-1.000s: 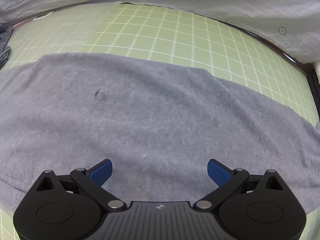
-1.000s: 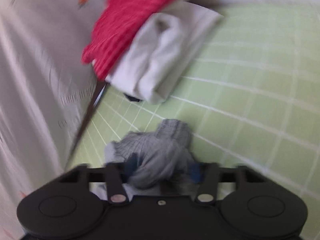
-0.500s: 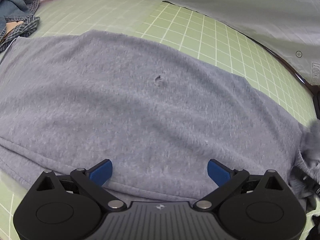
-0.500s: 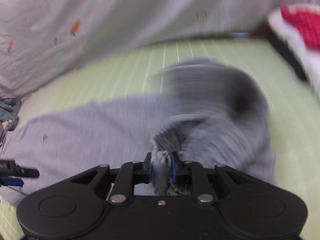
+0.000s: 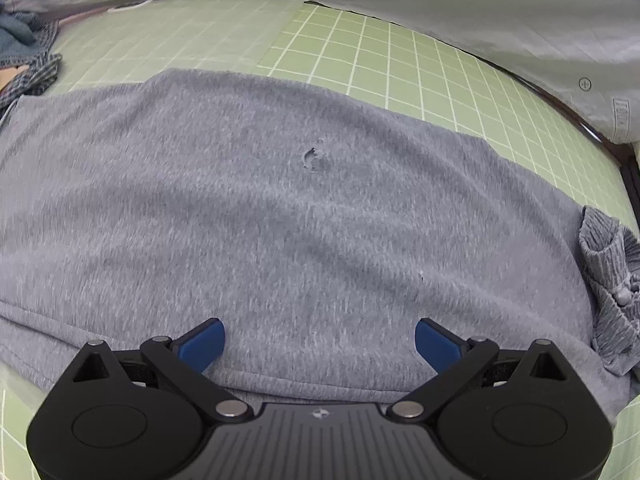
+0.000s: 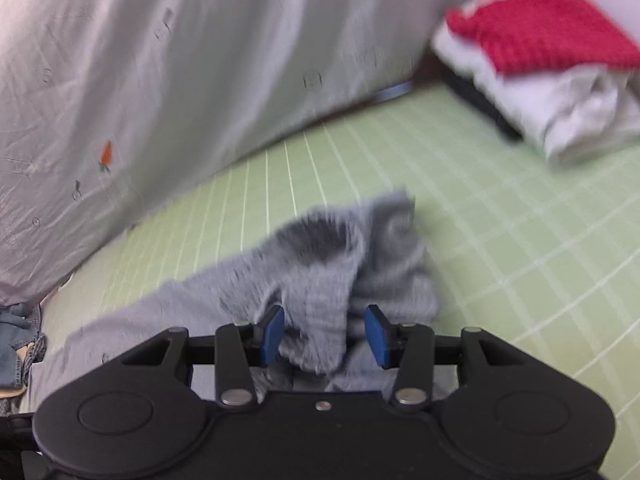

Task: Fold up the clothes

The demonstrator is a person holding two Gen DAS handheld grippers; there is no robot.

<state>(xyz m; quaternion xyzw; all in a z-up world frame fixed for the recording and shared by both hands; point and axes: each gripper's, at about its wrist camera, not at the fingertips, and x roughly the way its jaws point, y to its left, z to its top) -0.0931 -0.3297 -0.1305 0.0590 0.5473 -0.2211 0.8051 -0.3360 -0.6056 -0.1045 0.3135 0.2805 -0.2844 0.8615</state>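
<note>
Green gridded mat [image 5: 400, 64] bearing a grey sweatshirt [image 5: 280, 220] spread flat. Left gripper [image 5: 320, 344] spread wide above its hem, grasping nothing. Right gripper [image 6: 324, 334] opening, ribbed cuff [image 6: 320, 312] loose between its jaws. Folded red and white clothes [image 6: 560, 80] well apart.

Left gripper [image 5: 319, 343] pitched steeply down, jaws spread wide; right gripper [image 6: 324, 334] tilted down, jaws opening around cloth.
</note>
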